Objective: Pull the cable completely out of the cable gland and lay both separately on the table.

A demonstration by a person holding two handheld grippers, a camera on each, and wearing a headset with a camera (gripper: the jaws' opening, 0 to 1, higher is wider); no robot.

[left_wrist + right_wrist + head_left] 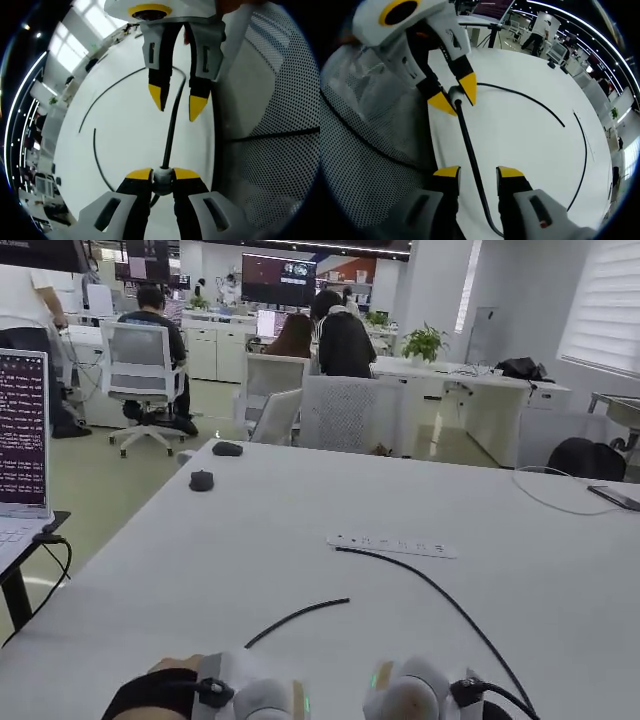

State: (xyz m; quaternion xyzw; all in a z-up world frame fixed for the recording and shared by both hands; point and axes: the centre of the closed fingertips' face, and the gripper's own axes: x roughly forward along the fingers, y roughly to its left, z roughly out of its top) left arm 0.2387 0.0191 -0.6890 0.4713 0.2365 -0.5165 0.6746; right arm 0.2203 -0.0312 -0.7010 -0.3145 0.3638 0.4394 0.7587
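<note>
Over the white bench [535,145], a thin black cable [468,142].
Left hand-held gripper [163,174] clamps the small grey round cable gland [163,182]; right hand-held gripper [479,172] stands narrowly open around the cable.

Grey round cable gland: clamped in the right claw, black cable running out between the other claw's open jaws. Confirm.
Wrong: the left claw clamps the grey round cable gland, as the left gripper view shows. The rest stands.
</note>
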